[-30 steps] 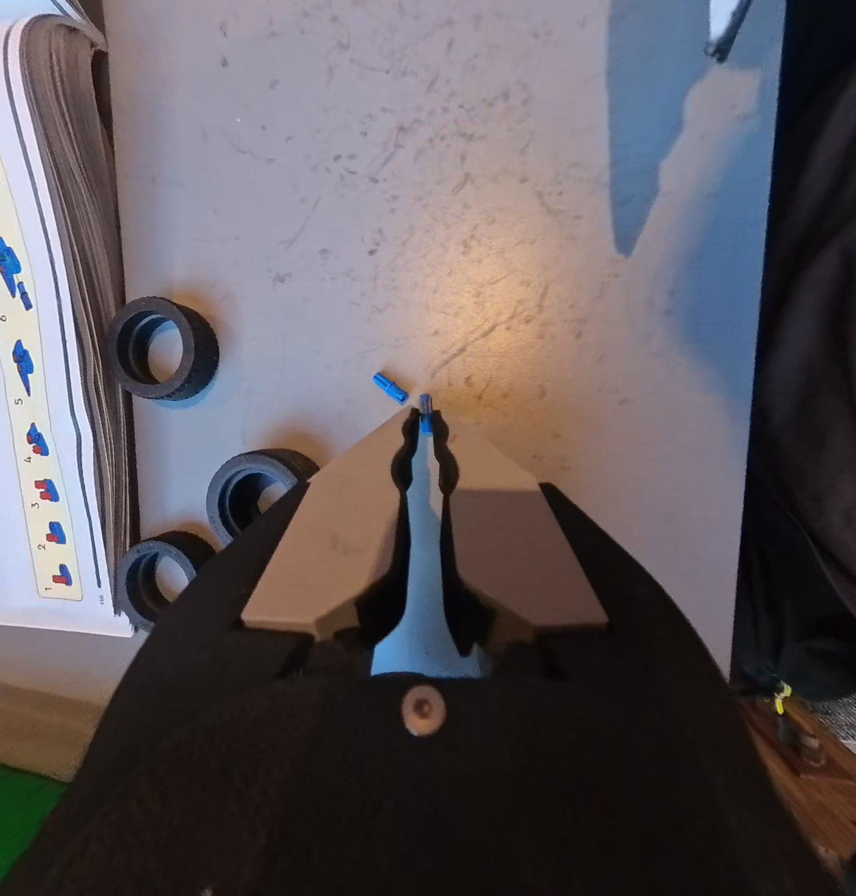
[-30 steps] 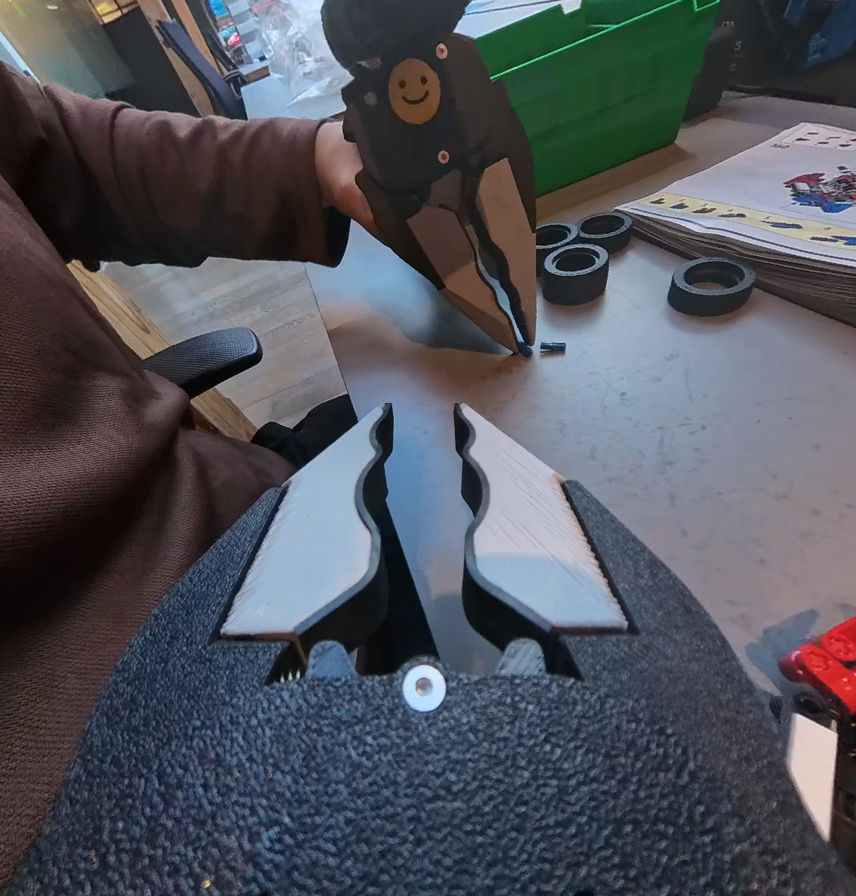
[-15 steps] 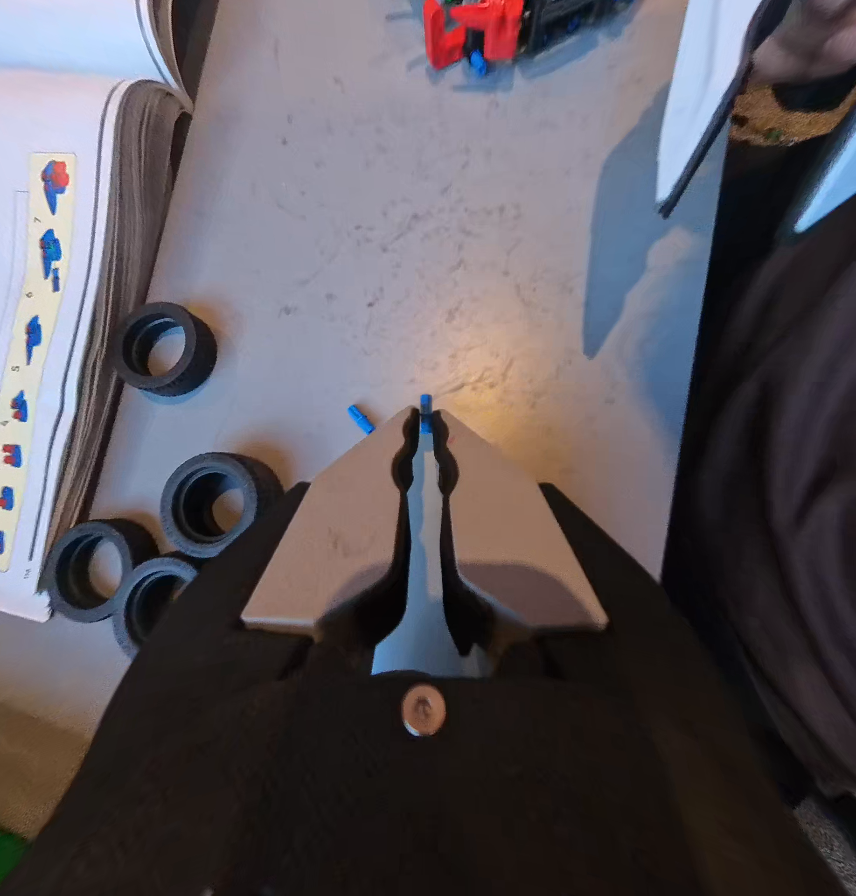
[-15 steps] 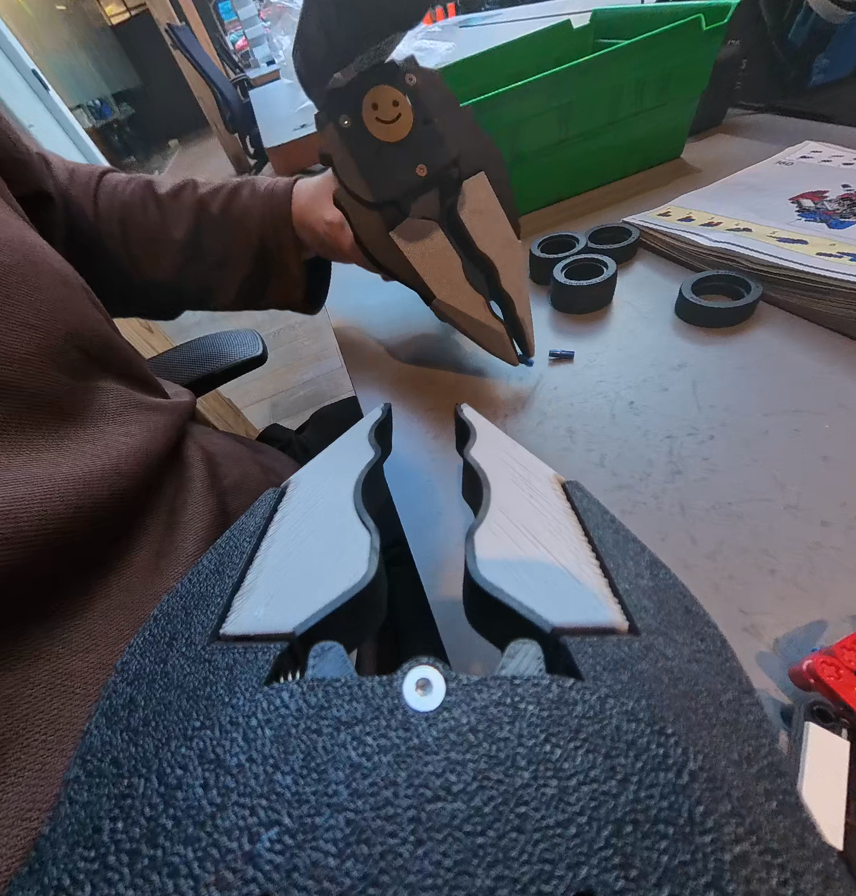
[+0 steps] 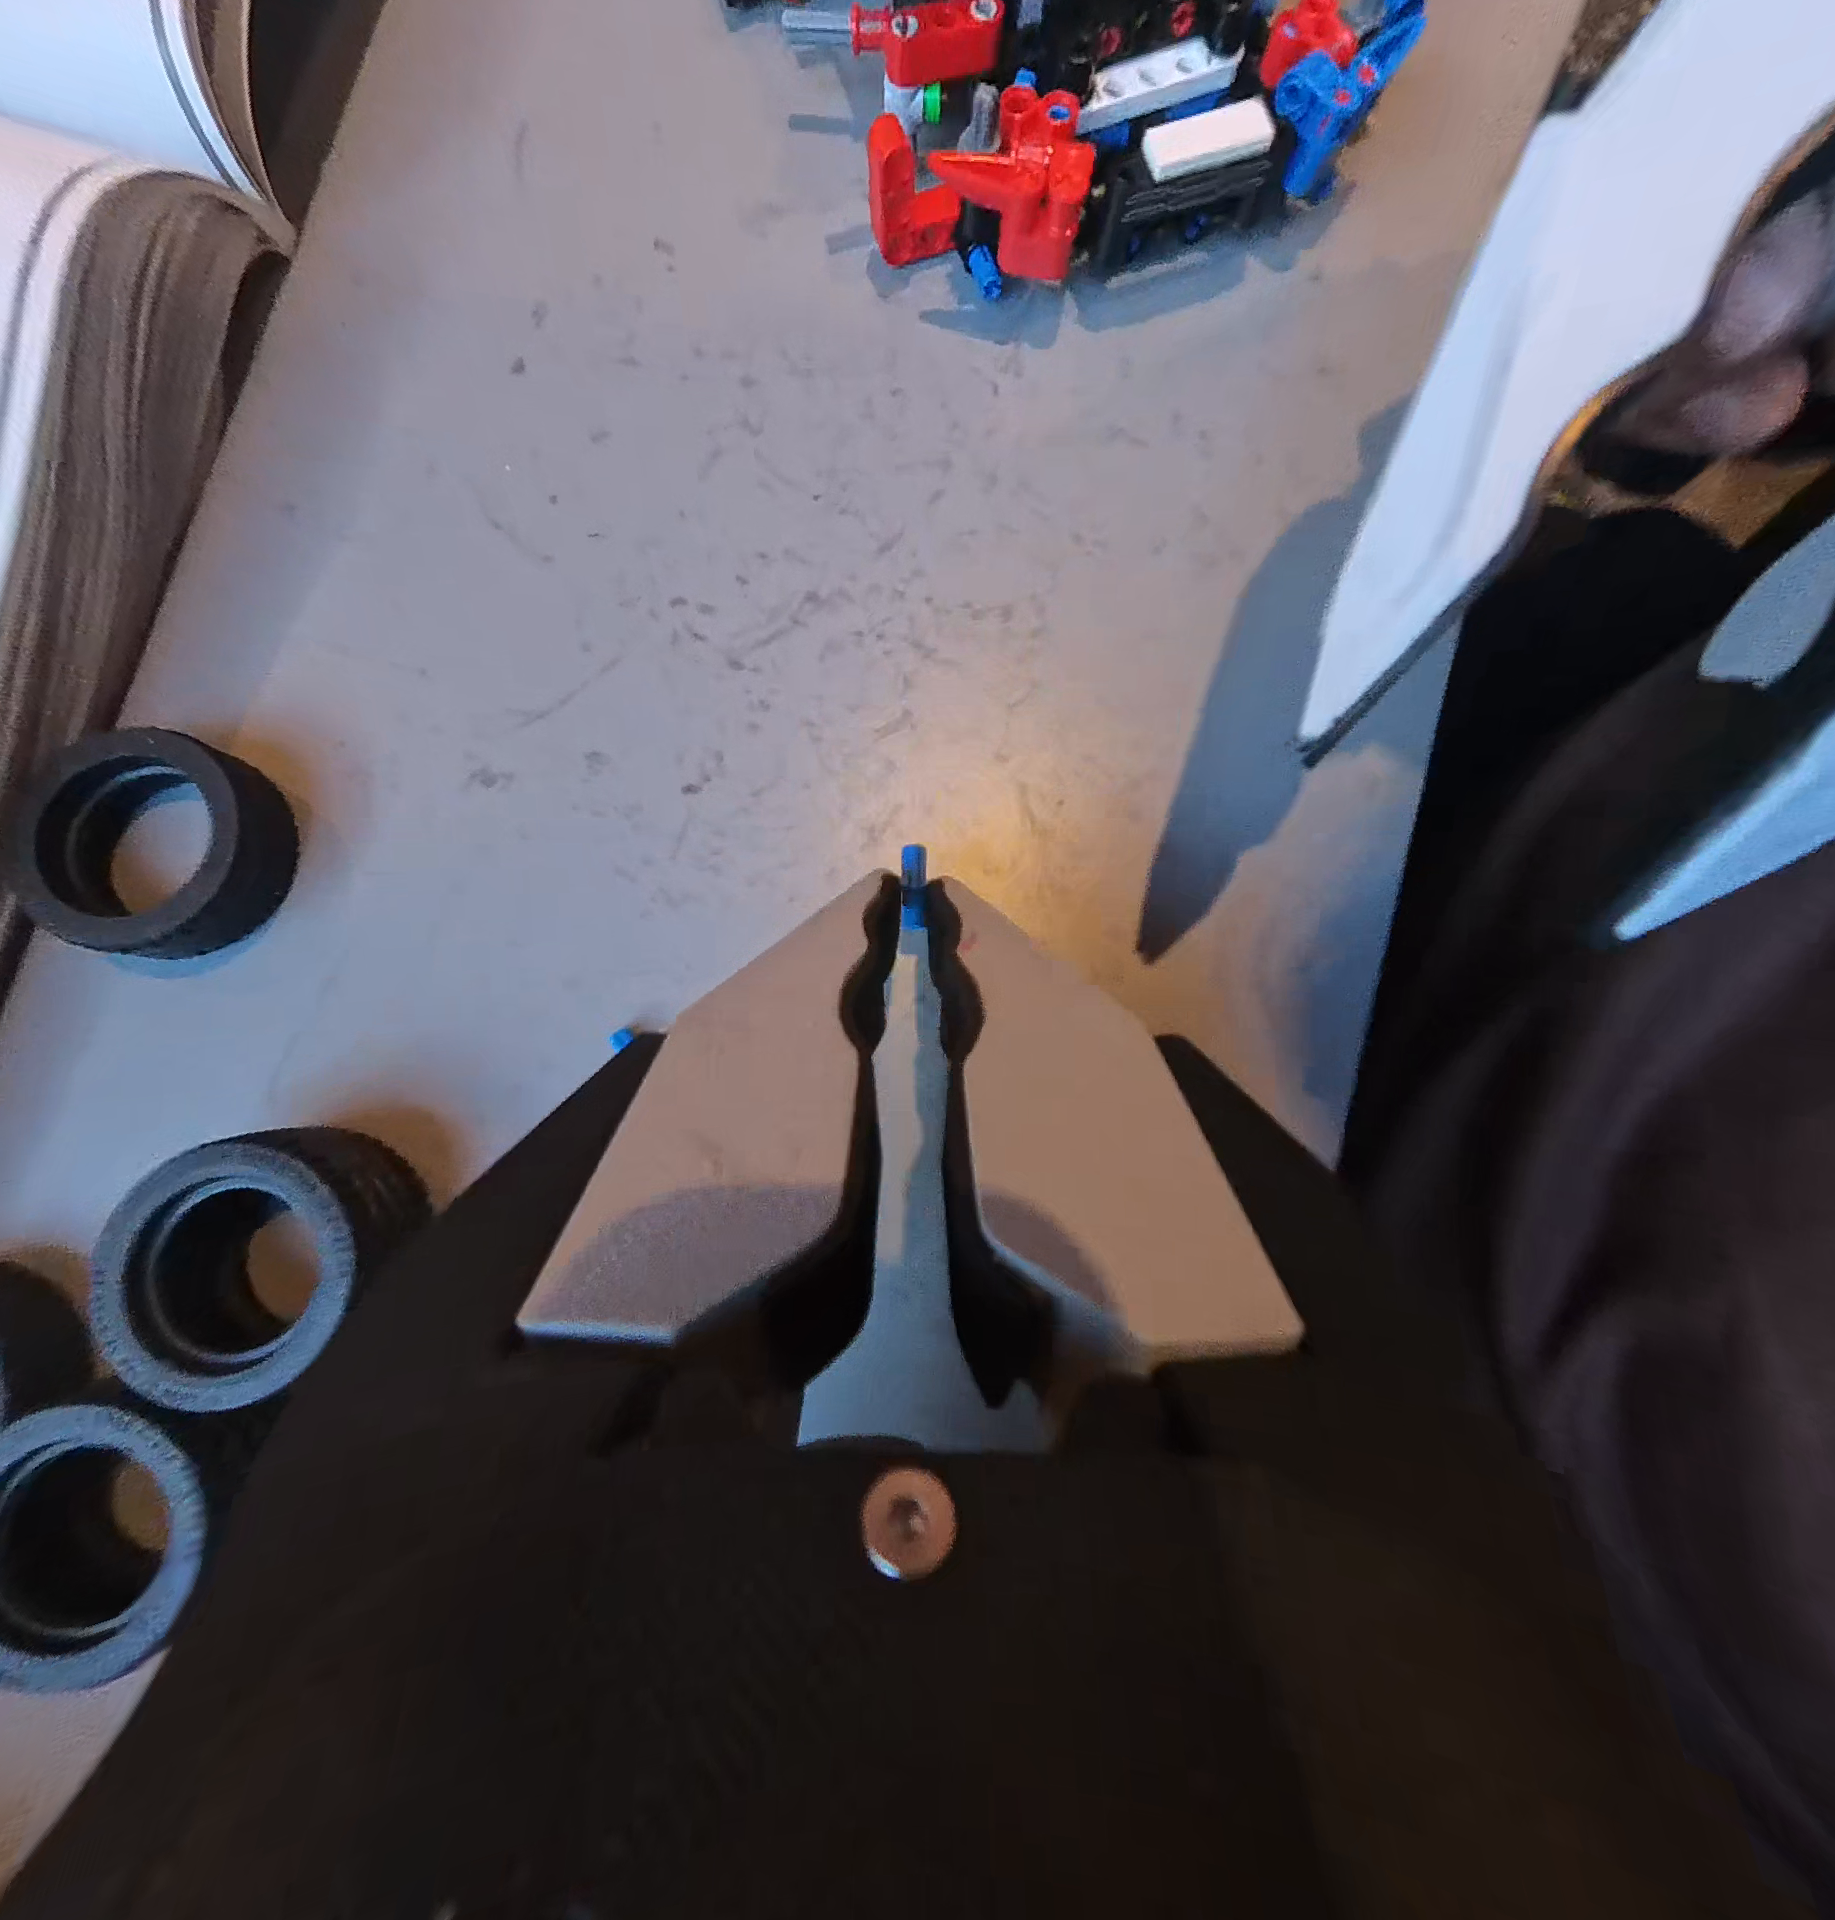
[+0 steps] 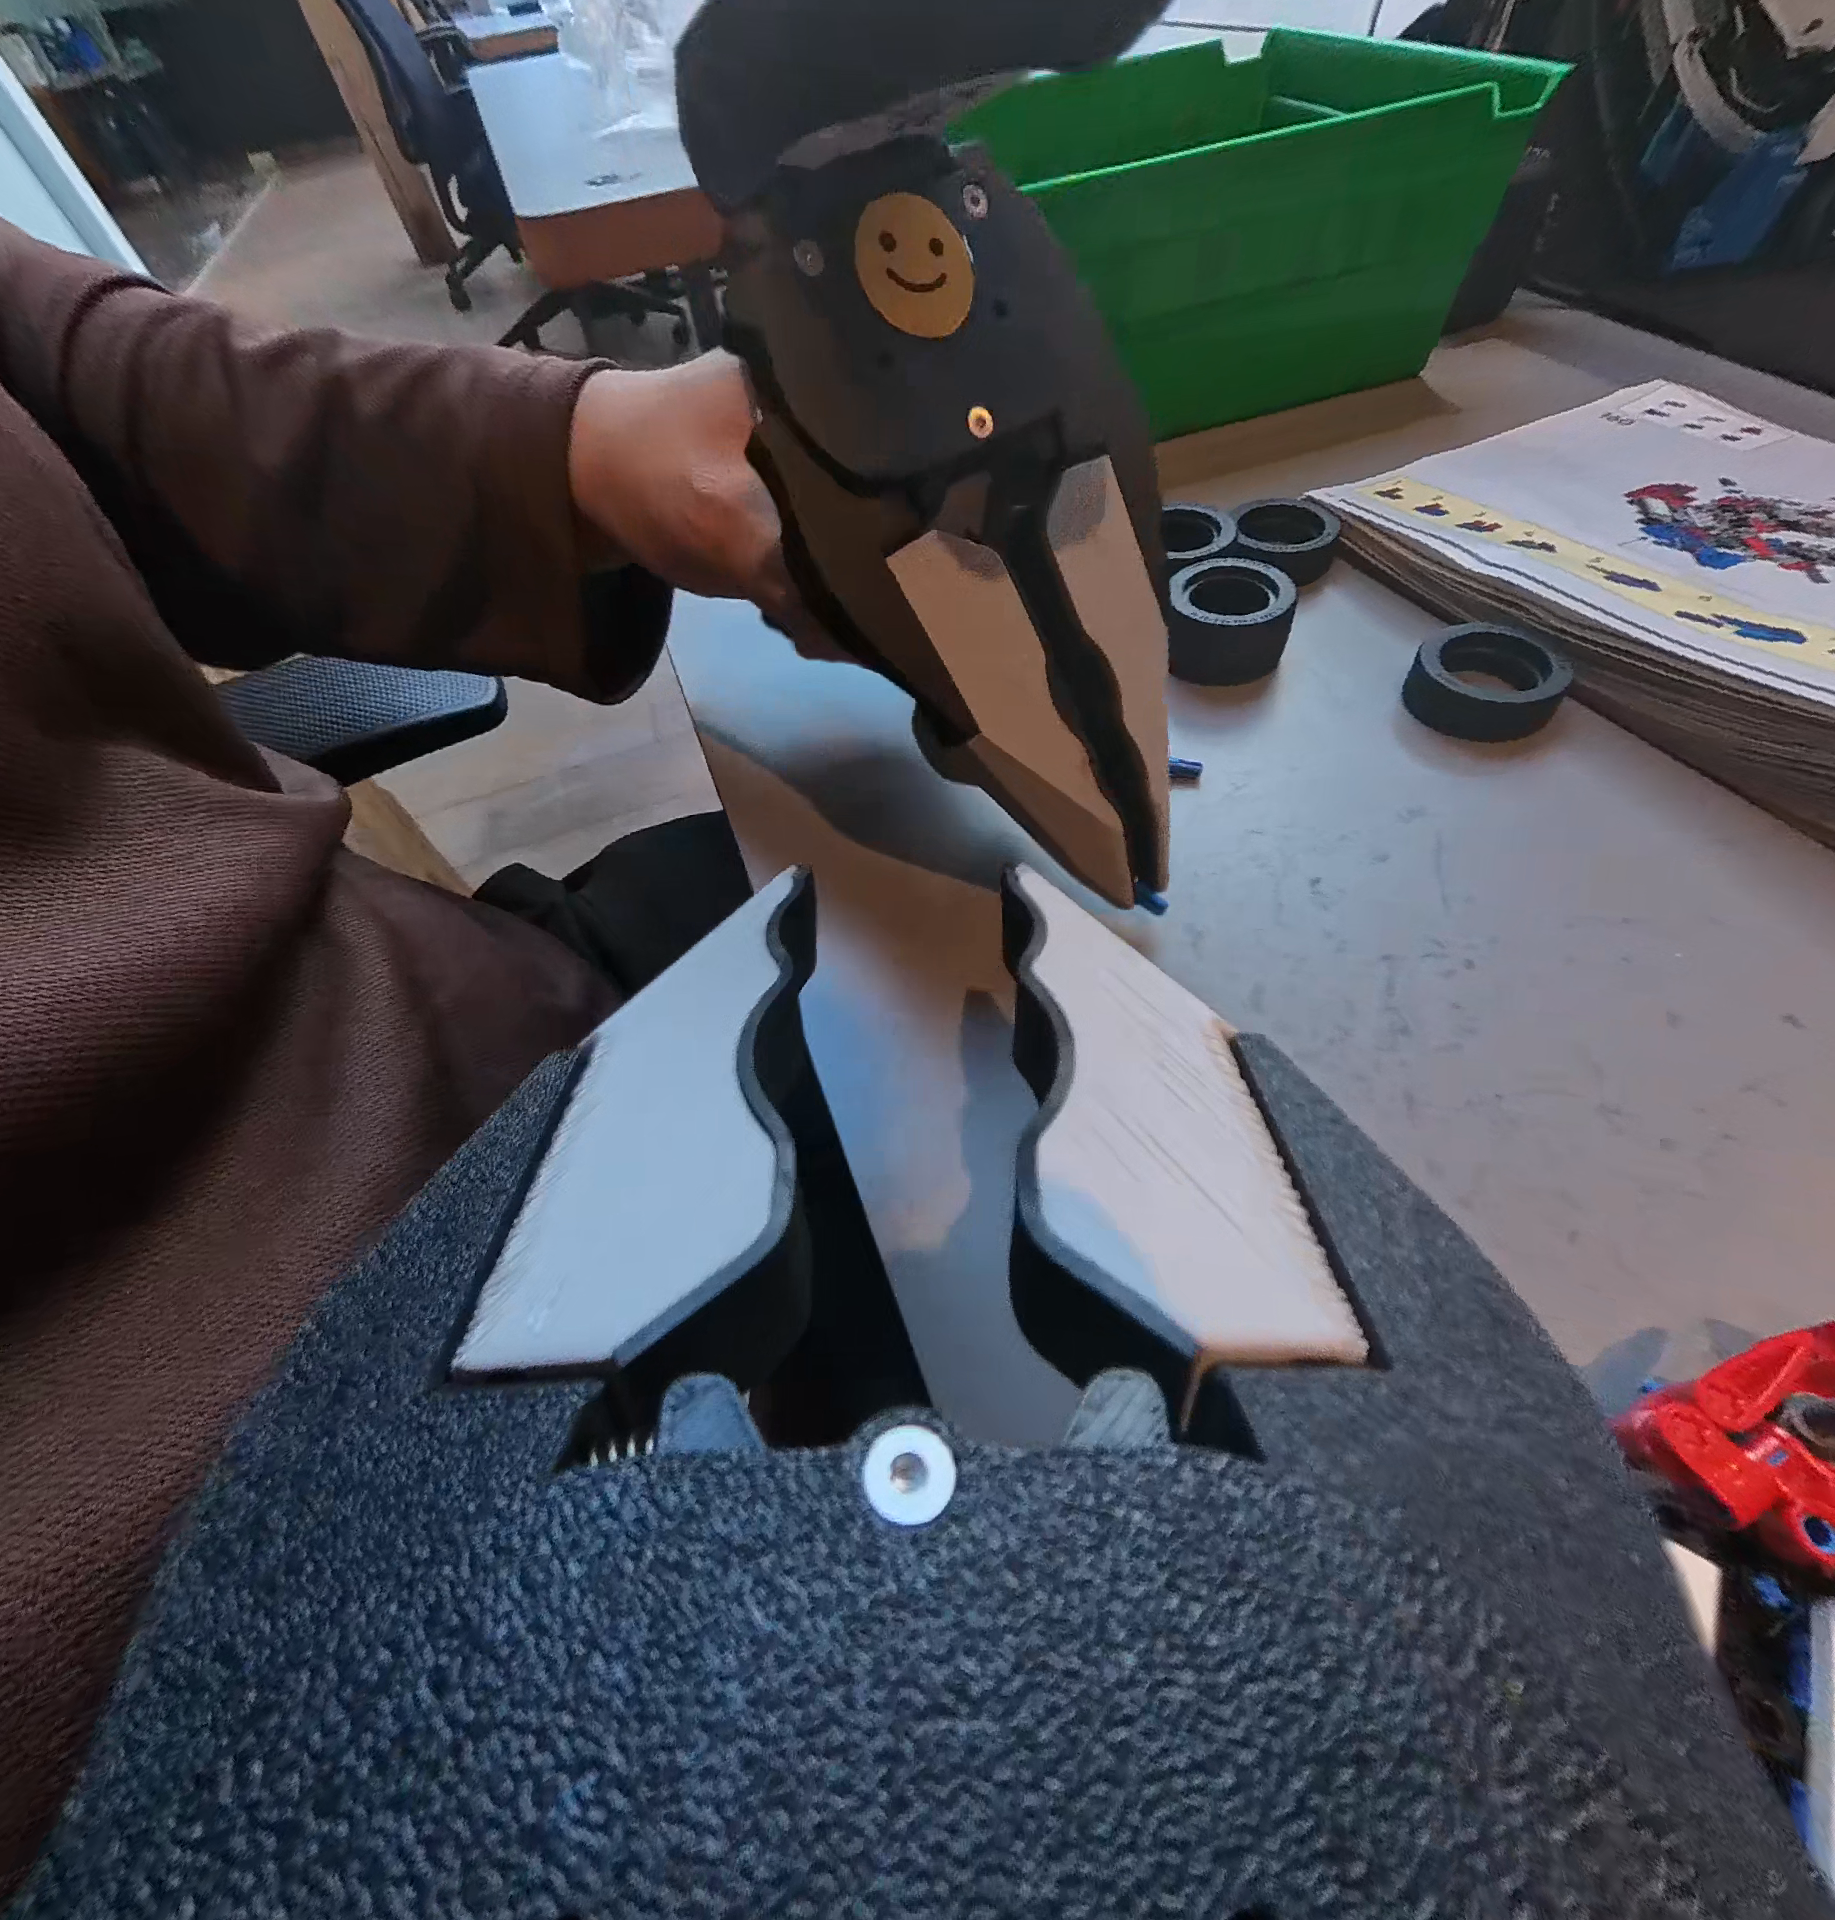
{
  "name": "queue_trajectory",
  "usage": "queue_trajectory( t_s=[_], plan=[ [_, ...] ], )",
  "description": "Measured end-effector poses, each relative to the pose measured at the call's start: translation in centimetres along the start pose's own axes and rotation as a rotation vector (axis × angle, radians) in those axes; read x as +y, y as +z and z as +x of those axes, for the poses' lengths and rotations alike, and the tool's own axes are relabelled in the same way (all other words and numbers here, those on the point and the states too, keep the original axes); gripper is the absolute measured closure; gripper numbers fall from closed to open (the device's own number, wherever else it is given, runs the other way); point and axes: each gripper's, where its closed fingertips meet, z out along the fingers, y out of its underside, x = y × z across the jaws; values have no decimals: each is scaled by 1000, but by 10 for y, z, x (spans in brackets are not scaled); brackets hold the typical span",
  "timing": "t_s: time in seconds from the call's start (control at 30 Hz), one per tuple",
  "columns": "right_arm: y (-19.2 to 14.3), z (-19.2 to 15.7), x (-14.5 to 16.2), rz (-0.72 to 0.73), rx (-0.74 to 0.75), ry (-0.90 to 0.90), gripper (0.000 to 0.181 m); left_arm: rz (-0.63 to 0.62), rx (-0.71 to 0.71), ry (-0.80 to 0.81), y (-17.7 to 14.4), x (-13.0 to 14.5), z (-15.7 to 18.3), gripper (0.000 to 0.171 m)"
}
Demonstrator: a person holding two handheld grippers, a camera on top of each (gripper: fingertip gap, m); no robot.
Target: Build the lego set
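Observation:
My left gripper [image 5: 911,883] is shut on a small blue pin [image 5: 912,871] and holds it above the grey table; it also shows in the right wrist view [image 6: 1141,888], with the pin [image 6: 1152,900] poking from its tip. A second blue pin [image 6: 1184,769] lies on the table behind it, and shows just beside the left finger in the left wrist view [image 5: 622,1037]. The red, blue and black lego model [image 5: 1089,156] stands far ahead, and its red corner shows in the right wrist view [image 6: 1765,1455]. My right gripper [image 6: 905,899] is open and empty.
Several black tyres [image 5: 154,842] [image 5: 227,1262] [image 5: 66,1548] lie at the left beside the open instruction booklet [image 6: 1661,561]. A green bin [image 6: 1277,208] stands at the table's far end. A person's brown sleeve [image 6: 217,644] and an office chair are at the table's edge. The gap from one gripper's tips to the other's is roughly 8 cm.
My left gripper has lifted the blue pin off the table and carried it toward the lego model and the right gripper. The other pin stayed on the table. The right gripper stayed open.

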Motion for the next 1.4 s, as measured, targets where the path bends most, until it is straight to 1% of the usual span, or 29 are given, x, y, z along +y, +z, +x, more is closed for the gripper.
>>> queue_trajectory(
  t_s=[0.07, 0.17, 0.27, 0.33, 0.43, 0.6, 0.73, 0.8, 0.87, 0.93, 1.03, 1.07, 1.23, 1.33, 1.4],
  plan=[
    [-4, 7, -3, 13, 42, -2, 146, 16, 73, -106, 2, -6, 7, 169],
    [-12, 26, -4, 21, 134, -3, 147, 137, 227, -331, 0, -29, 17, 169],
    [-19, 41, -3, 8, 208, -8, 147, 262, 362, -532, -8, -49, 19, 169],
    [-21, 48, -3, -16, 250, -43, 147, 308, 437, -629, -12, -56, 21, 169],
    [-24, 54, -5, -45, 313, -119, 148, 380, 590, -782, -21, -66, 25, 169],
    [-24, 52, -9, -63, 357, -199, 151, 457, 729, -955, -28, -77, 30, 169],
    [-24, 53, -11, -65, 371, -218, 152, 455, 789, -1014, -22, -77, 40, 170],
    [-24, 52, -9, -70, 367, -222, 162, 478, 811, -1044, -23, -78, 39, 170],
    [-25, 53, -7, -78, 376, -221, 162, 491, 828, -1062, -25, -79, 39, 170],
    [-25, 53, -8, -71, 369, -216, 162, 483, 805, -1055, -23, -76, 38, 170],
    [-24, 53, -6, -76, 363, -213, 163, 485, 805, -1063, -23, -75, 38, 170],
    [-23, 52, -6, -78, 359, -213, 166, 484, 800, -1062, -22, -74, 37, 170],
    [-22, 53, -3, -97, 364, -214, 166, 487, 785, -1062, -19, -72, 36, 169],
    [-21, 53, -2, -93, 344, -184, 166, 483, 776, -1045, -19, -72, 36, 169],
    [-21, 53, -2, -79, 320, -144, 166, 487, 766, -1007, -21, -71, 36, 169]
  ],
)
